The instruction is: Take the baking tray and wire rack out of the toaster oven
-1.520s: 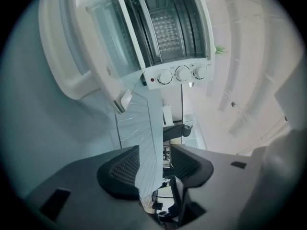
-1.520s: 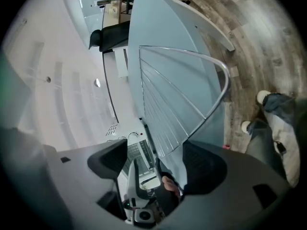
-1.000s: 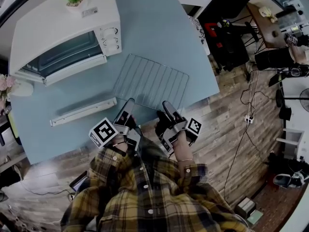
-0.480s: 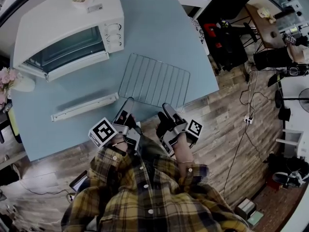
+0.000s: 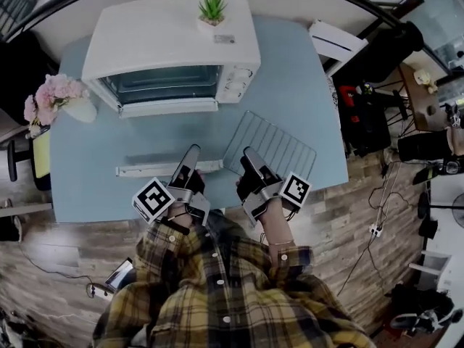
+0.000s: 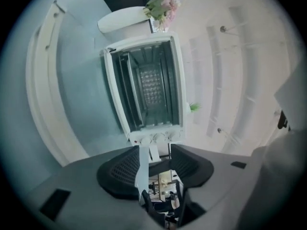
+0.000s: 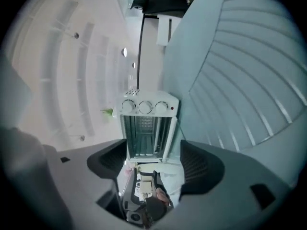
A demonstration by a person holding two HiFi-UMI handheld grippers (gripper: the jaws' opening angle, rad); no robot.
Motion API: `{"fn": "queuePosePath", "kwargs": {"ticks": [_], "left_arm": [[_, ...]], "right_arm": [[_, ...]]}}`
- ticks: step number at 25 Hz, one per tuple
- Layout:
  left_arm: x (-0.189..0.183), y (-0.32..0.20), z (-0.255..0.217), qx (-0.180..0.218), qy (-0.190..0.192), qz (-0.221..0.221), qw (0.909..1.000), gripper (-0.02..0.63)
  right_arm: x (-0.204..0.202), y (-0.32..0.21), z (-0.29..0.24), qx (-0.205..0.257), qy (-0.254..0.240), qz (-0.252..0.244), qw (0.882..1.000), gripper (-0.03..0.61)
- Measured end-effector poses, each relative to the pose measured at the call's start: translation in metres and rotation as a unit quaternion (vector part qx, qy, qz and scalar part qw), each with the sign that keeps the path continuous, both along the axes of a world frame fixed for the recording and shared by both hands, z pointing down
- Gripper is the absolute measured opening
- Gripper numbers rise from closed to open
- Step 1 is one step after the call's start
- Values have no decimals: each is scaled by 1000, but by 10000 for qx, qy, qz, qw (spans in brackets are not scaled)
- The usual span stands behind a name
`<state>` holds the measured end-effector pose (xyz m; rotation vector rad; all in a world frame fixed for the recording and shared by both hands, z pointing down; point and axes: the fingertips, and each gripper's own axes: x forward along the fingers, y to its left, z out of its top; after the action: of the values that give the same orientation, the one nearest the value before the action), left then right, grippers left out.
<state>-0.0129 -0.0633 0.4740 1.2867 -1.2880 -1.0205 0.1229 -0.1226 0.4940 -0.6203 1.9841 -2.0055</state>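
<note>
The white toaster oven [image 5: 170,38] stands at the back of the blue table [image 5: 290,78] with its door folded down, and its cavity [image 6: 148,85] looks empty. A pale, narrow baking tray [image 5: 167,169] lies on the table in front of it. To its right, near the table's front edge, the wire rack [image 5: 272,147] lies flat. My left gripper [image 5: 191,153] hovers over the tray's right part, open and empty. My right gripper [image 5: 251,155] is over the rack's near left corner, also open and empty. Both point at the oven [image 7: 146,128].
A small potted plant [image 5: 212,6] sits on top of the oven. Pink flowers in a white vase [image 5: 58,93] stand at the table's left end. A white chair [image 5: 337,42] and dark gear with cables on the wooden floor lie to the right.
Both grippers have come forward from the table's near edge to over the tray and the rack. The view has swung so the oven now sits straight ahead.
</note>
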Motion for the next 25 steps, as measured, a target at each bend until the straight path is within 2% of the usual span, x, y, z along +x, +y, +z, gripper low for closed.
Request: {"fn": "queuePosePath", "kwargs": {"ticks": [3, 7, 11, 17, 25], "left_arm": [[-54, -1, -14, 178, 129, -463, 9987, 193], [-128, -5, -16, 149, -137, -889, 9958, 193], [-177, -18, -9, 8, -321, -1110, 9933, 193], [-212, -46, 11, -116, -202, -1207, 9924, 193], [-235, -71, 47, -204, 364, -1460, 9884, 196]], "right_arm": [[-59, -10, -14, 186, -38, -339, 9992, 350], [-131, -29, -19, 178, -146, -501, 9985, 350], [-183, -46, -12, 69, -106, -479, 9988, 350], [-224, -72, 5, 82, 84, -55, 9999, 348], [-245, -102, 25, 241, 193, 559, 9980, 345]]}}
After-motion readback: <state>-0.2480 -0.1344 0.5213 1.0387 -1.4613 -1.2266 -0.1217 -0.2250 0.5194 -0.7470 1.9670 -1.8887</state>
